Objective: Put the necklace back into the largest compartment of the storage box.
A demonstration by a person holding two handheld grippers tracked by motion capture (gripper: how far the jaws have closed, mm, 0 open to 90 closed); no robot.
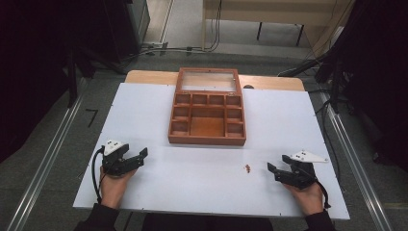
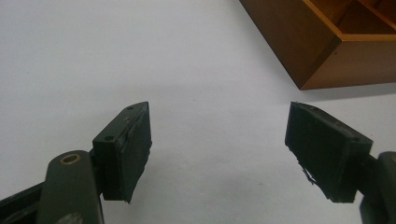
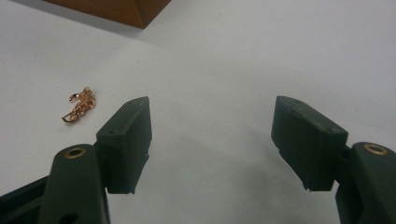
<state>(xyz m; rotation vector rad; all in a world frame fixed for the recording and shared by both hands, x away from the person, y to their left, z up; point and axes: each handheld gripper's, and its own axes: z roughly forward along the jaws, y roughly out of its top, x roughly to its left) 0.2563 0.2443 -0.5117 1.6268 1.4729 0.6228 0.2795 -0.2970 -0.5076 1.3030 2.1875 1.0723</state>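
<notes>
A brown wooden box (image 1: 207, 114) with several compartments and its glass lid raised stands at the middle of the white table top (image 1: 159, 178). A small bunched gold chain (image 1: 248, 168) lies on the white surface in front of the box, toward the right. My left gripper (image 1: 141, 157) rests at the front left, open, nothing between its jaws. My right gripper (image 1: 277, 169) rests at the front right, open and empty, the chain (image 3: 80, 104) a little to its left. In the left gripper view the box corner (image 2: 322, 56) lies ahead to the right of the left gripper (image 2: 217, 144).
The white board lies on a wooden table (image 1: 144, 77). Dark equipment and cables surround the table on the floor (image 1: 57, 120). A metal rail (image 1: 43, 163) runs along the left, another along the right (image 1: 356, 159).
</notes>
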